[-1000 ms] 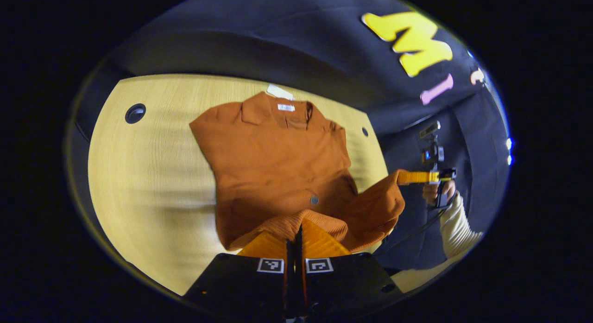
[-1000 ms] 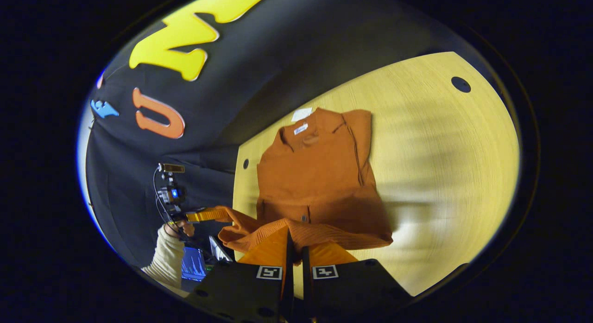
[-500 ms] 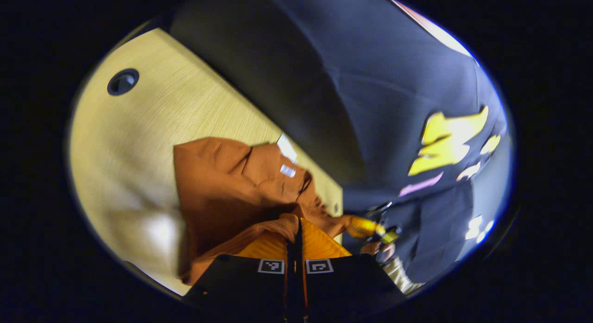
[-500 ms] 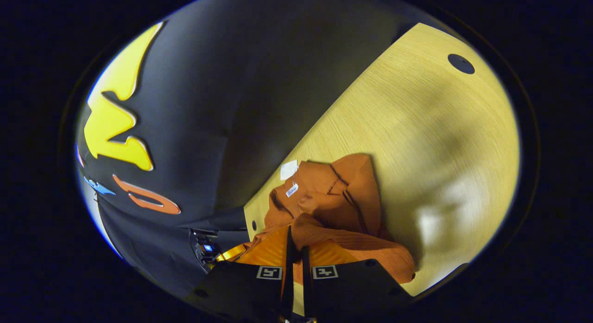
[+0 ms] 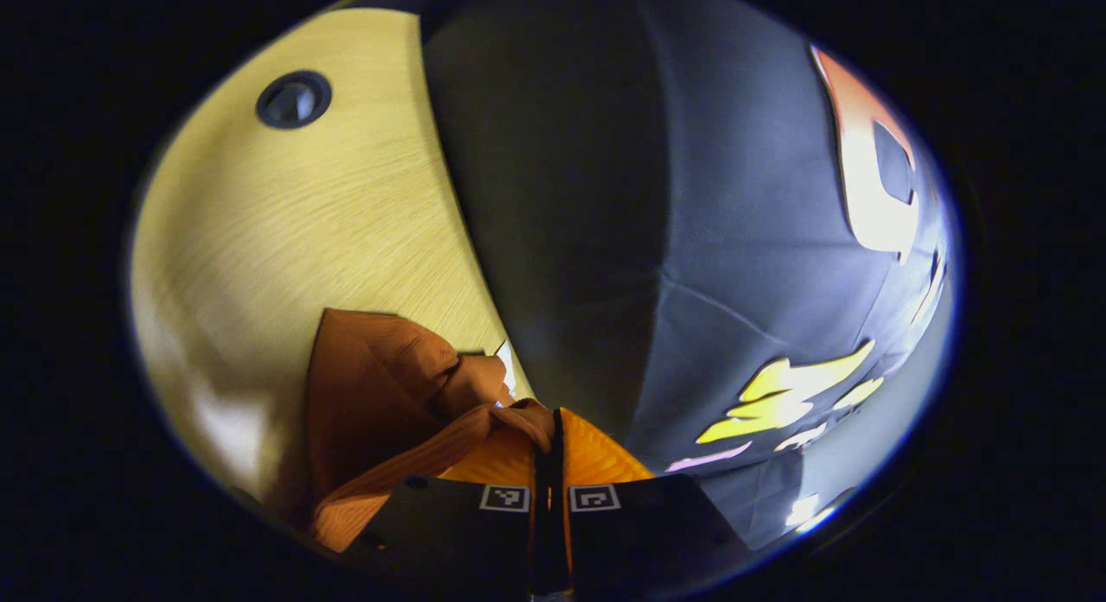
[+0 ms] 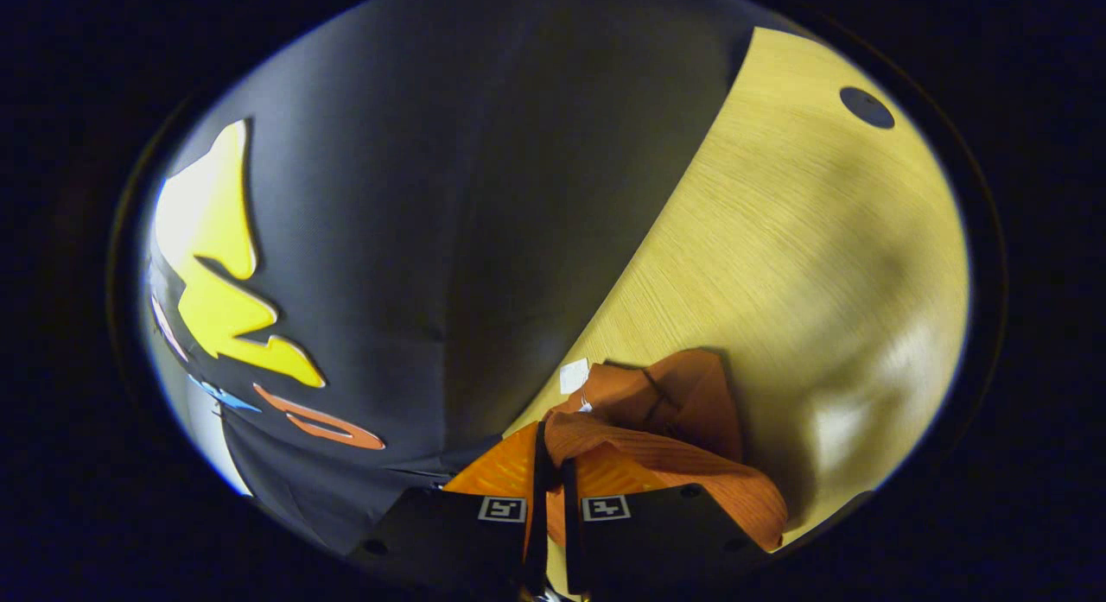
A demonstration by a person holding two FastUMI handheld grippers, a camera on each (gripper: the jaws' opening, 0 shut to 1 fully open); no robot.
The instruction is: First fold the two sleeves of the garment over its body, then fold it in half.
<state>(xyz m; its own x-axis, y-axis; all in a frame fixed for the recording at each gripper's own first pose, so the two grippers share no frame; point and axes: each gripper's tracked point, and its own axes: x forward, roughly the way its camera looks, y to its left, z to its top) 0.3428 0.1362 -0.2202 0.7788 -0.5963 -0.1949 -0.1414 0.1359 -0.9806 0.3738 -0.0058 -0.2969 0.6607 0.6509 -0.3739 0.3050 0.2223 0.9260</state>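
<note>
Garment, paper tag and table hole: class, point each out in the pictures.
Garment [image 5: 359, 395]: left gripper view, flat body panel.
Paper tag [image 6: 574, 376]: right gripper view, its middle.
Table hole [image 5: 294, 99]: left gripper view, its centre.

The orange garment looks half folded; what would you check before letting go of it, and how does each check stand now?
1. Left tool shut on the garment's ribbed hem: ok.
2. Right tool shut on the hem: ok.
3. Hem carried up to the collar end, near the white tag: ok.
4. Sleeves folded in underneath: cannot tell, covered.
5. Edges squarely aligned: cannot tell, cloth bunched.
6. Garment on the table, short of its far edge: ok.
</note>
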